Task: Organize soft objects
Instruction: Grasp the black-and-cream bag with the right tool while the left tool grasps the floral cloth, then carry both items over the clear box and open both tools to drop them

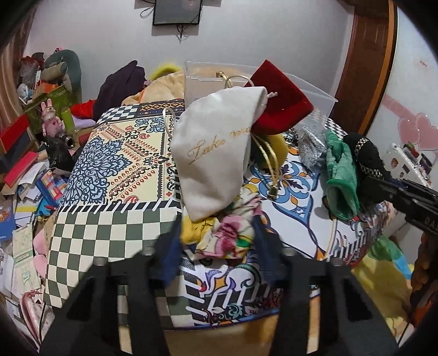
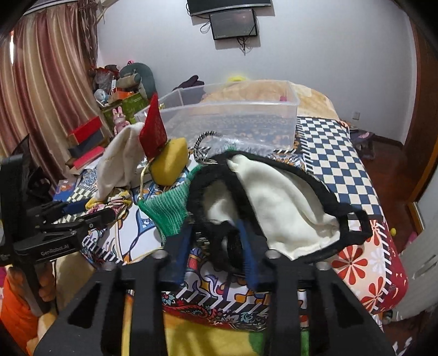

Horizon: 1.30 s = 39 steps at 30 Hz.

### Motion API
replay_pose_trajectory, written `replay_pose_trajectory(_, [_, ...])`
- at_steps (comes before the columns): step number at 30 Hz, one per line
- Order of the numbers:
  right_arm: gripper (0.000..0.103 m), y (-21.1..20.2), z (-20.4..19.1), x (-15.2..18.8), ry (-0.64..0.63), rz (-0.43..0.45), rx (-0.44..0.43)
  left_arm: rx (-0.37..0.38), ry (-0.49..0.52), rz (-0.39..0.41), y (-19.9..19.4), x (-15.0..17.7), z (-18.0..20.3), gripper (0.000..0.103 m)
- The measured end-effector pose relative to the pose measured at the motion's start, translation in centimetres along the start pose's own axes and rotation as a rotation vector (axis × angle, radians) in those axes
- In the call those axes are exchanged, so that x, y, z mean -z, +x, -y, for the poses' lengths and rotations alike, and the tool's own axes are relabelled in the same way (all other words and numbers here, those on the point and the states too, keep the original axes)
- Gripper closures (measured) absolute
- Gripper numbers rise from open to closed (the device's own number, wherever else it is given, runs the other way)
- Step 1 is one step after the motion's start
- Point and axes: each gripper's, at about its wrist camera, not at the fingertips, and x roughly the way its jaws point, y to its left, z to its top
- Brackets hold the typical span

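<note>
My left gripper [image 1: 216, 243] is shut on a floral cloth bundle [image 1: 230, 232] with a white drawstring pouch [image 1: 216, 153], a red velvet pouch [image 1: 276, 104] and a yellow sponge [image 1: 279, 142] piled on it. My right gripper [image 2: 216, 241] is shut on a black cap with a cream lining [image 2: 276, 202]. A green knitted piece [image 2: 167, 210] hangs beside it. The left gripper also shows in the right wrist view [image 2: 90, 216]. A clear plastic bin [image 2: 232, 120] stands behind on the patterned board [image 2: 336, 153].
A silver mesh pouch [image 1: 312, 148] lies on the board [image 1: 115, 153] near the bin [image 1: 197, 79]. Clutter of boxes and toys [image 1: 35, 131] fills the floor at left. A curtain [image 2: 41, 95] hangs at left, a screen [image 2: 232, 24] on the wall.
</note>
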Motion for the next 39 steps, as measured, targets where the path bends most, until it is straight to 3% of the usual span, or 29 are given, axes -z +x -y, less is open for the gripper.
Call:
replay_pose_trajectory(2, [0.082,-0.6,-0.2,-0.2,0.003,0.021,0.002,0.016,-0.006,-0.001,-0.3,0.0,-0.1,0.074])
replay_pose_trajectory(7, [0.087,-2.0,-0.2,-1.2,0.027,0.08,0.001,0.022,0.012,0.035,-2.2,-0.1,0.3,0.081])
replay_pose_trajectory(26, [0.088,-5.0,-0.8,-5.6,-0.034,0.241,0.021,0.077,0.016,0.254,-8.5,-6.1,0.6,0.082])
replay_pose_trajectory(39, [0.088,-3.8,-1.3,-11.4,-0.066,0.342,0.009,0.055,0.038,0.313,-6.7,-12.7,0.9,0.082])
